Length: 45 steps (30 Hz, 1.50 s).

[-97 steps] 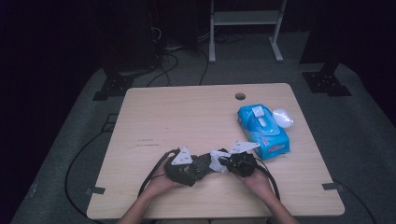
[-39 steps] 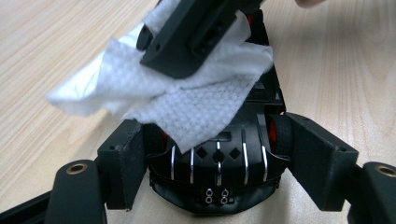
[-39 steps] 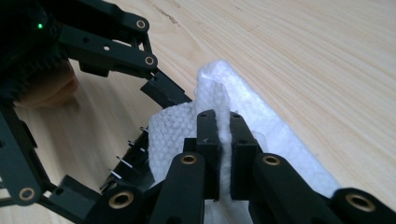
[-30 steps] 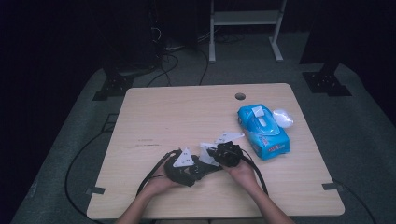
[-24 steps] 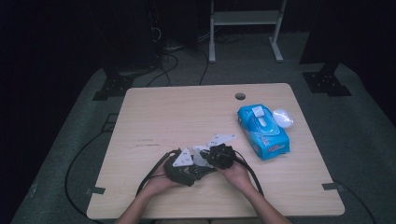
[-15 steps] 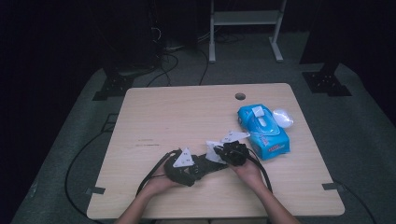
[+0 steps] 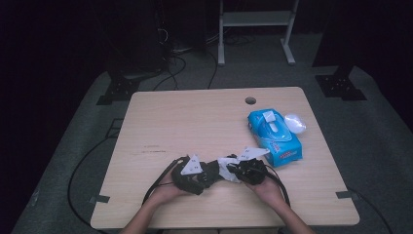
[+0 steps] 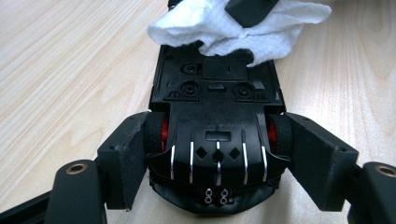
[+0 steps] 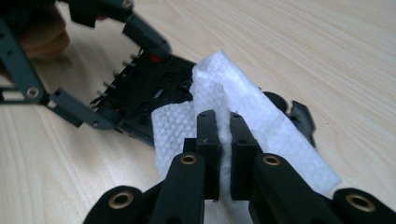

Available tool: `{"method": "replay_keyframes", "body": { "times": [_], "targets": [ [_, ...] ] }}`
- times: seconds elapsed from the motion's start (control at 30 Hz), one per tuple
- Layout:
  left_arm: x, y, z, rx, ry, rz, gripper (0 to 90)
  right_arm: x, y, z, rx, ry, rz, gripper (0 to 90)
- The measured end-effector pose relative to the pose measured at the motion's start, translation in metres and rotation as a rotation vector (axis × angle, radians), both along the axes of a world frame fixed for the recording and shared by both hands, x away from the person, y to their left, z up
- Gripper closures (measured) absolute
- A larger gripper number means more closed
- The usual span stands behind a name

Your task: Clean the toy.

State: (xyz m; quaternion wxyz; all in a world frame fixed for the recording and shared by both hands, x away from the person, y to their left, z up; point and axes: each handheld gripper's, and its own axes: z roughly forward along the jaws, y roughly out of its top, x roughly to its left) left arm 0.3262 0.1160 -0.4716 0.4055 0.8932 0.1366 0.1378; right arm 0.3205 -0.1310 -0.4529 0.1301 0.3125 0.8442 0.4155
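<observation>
A black toy car (image 8: pixel 217 126) with red wheel hubs lies upside down near the table's front edge, its underside facing up. My left gripper (image 8: pixel 217 154) is shut on it, one jaw pressing on each side at the wheels. My right gripper (image 9: pixel 224 135) is shut on a folded white wipe (image 9: pixel 261 121) that rests on the car's (image 9: pixel 154 88) far end. From above, the left gripper (image 7: pixel 207 174) and the right gripper (image 7: pixel 236 170) meet tip to tip, with the wipe (image 7: pixel 226 168) between them. The wipe (image 8: pixel 233 23) drapes over the car's front.
A blue pack of wipes (image 7: pixel 273 136) lies at the right of the wooden table (image 7: pixel 185 122), a white lid (image 7: pixel 294 123) beside it. A round cable hole (image 7: pixel 250 101) sits near the far edge. Cables trail from both grippers off the front edge.
My right gripper with the wipe has slid a little to the right along the car. The left gripper and the car have stayed put.
</observation>
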Motion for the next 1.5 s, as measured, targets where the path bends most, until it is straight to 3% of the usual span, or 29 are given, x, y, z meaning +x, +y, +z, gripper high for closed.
{"method": "replay_keyframes", "body": {
  "times": [0.1, 0.2, 0.27, 0.43, 0.53, 0.77, 0.9, 1.0, 1.13, 1.23, 1.5],
  "targets": [
    [-0.001, 0.000, 0.000, -0.006, -0.001, 0.002, 26.4, 0.003, -0.006, 0.000, -0.005, 0.006, -0.015, 85.2],
    [0.000, 0.000, 0.001, -0.008, -0.006, -0.002, 26.4, 0.006, -0.021, 0.000, -0.035, -0.001, -0.069, 85.2],
    [0.000, 0.000, 0.000, -0.009, -0.003, -0.003, 26.4, 0.006, -0.032, -0.002, -0.017, 0.027, -0.091, 85.2],
    [0.000, 0.000, 0.000, 0.000, -0.004, -0.002, 26.3, -0.005, -0.030, -0.003, 0.016, 0.037, -0.052, 85.2],
    [0.000, 0.000, 0.000, 0.002, -0.004, 0.000, 26.4, -0.008, -0.025, -0.002, 0.008, 0.026, -0.024, 85.2],
    [-0.001, -0.001, 0.001, -0.002, -0.011, -0.005, 26.4, -0.002, -0.040, -0.005, -0.002, 0.043, -0.085, 85.2],
    [0.000, 0.000, 0.000, -0.003, 0.000, -0.009, 26.4, 0.000, -0.034, -0.002, -0.003, 0.029, -0.077, 85.2],
    [-0.001, -0.003, 0.000, -0.005, -0.003, -0.021, 26.4, 0.013, -0.024, 0.005, 0.013, 0.019, -0.085, 85.1],
    [-0.003, -0.004, 0.001, 0.002, 0.000, -0.020, 26.4, 0.033, -0.004, 0.008, -0.012, 0.009, -0.085, 85.1],
    [0.000, 0.000, 0.000, -0.005, 0.008, -0.009, 26.4, 0.039, -0.004, 0.005, 0.003, 0.016, -0.102, 85.2],
    [0.000, 0.000, 0.001, -0.007, 0.010, -0.010, 26.4, 0.018, -0.033, 0.000, -0.020, 0.032, -0.116, 85.2]
  ]
}}
